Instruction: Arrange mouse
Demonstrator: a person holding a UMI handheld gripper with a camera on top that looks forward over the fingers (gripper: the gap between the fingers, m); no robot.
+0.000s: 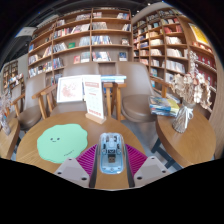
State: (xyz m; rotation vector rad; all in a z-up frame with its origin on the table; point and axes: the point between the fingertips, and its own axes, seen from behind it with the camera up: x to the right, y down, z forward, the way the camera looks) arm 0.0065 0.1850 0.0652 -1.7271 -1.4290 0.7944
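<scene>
Mouse between tongs (green mat beside)
</scene>
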